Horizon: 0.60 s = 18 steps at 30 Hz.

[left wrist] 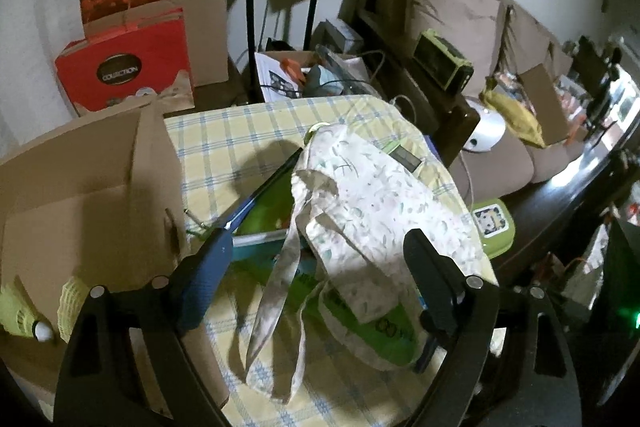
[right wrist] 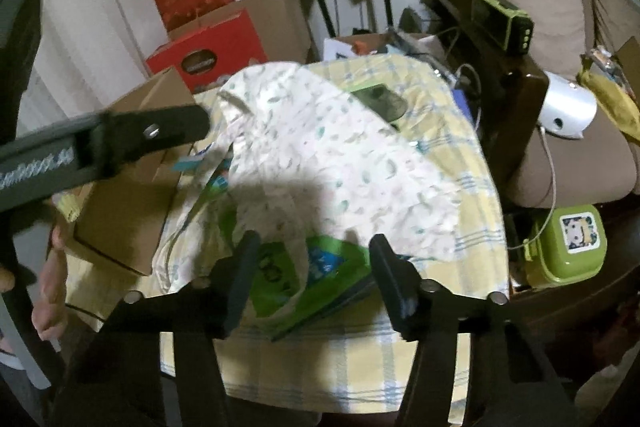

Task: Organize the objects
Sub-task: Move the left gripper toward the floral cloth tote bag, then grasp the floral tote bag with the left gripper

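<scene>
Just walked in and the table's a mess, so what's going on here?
A person with a gripper in each hand is sorting things on the checked tablecloth. Both grippers hover over a floral cloth bag with green packaging showing at its mouth. The left gripper is open; the right gripper grips nothing yet.

Right claw (right wrist: 312, 275) open over floral bag (right wrist: 320, 155), checked tablecloth (right wrist: 460, 267)

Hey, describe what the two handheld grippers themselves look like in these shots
Both are matte black. The left gripper has two blocky black fingers on flat angular arms fastened with round silver bolts. The right gripper is built the same way, with silver bolts at its joints. In the right wrist view the left gripper's side carries white lettering, too blurred to read.
</scene>
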Motion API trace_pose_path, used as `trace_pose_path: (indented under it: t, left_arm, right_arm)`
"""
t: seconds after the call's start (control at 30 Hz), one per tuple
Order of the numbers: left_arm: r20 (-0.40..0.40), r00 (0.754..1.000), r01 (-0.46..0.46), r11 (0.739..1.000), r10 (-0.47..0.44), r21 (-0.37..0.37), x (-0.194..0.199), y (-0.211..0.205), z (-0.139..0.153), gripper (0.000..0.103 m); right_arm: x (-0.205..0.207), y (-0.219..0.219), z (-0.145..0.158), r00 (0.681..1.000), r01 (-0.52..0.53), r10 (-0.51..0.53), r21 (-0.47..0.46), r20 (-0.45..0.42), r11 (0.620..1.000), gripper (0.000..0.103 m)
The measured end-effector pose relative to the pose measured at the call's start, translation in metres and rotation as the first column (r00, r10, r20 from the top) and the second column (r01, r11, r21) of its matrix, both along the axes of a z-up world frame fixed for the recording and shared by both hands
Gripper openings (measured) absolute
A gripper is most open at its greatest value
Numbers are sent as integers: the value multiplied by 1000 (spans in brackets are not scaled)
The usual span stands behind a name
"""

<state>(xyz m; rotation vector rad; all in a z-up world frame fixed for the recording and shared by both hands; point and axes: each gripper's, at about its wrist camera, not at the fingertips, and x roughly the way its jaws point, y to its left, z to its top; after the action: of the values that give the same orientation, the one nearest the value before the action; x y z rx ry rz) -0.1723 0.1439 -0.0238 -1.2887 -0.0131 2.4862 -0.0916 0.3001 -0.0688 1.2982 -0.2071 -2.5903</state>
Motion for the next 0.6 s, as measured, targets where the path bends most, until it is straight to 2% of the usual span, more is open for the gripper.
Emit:
trace_pose_path:
  t: [0.3, 0.43, 0.6]
  left_arm:
    - [33, 999, -18, 999, 19, -30, -22, 18, -17, 85]
    - [32, 999, -41, 997, 43, -61, -31, 23, -22, 86]
    - [40, 997, -71, 995, 74, -66, -42, 23, -30, 87]
  right_arm:
    - [-4, -1, -12, 1000, 11, -11, -18, 12, 1000, 53]
    - [-12, 22, -10, 997, 80, -80, -12, -1, 997, 53]
    - [-26, 55, -7, 987, 157, -157, -20, -25, 987, 56]
